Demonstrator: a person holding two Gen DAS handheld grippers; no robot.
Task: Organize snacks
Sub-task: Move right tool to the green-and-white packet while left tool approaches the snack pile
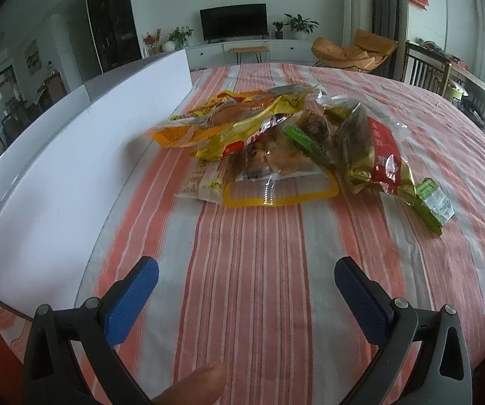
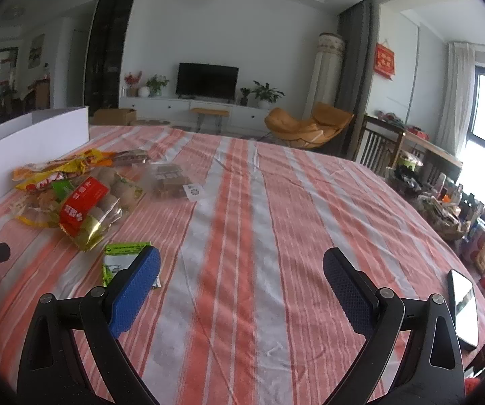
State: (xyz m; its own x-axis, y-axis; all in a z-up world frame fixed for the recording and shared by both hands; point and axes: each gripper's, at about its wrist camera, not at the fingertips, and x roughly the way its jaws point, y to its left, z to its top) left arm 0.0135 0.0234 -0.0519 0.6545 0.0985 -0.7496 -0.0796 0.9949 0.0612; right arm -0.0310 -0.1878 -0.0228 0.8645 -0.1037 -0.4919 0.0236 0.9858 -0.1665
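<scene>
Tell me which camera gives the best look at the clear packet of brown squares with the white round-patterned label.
The right wrist view. There the clear packet of brown squares lies in plain sight on the striped cloth, just beyond the snack pile. In the left wrist view I cannot pick it out; the snack pile likely hides it.

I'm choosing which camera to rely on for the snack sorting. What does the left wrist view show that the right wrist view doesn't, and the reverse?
Only the left wrist view shows a fingertip at the bottom edge and the yellow-bordered clear pouch lying at the front of the pile.

Only the right wrist view shows a phone near the table's right edge and a clear packet of brown blocks lying apart from the pile.

Both show the striped tablecloth, the white box, the red-labelled bag, the small green packet, and an open, empty gripper: left, right.
</scene>
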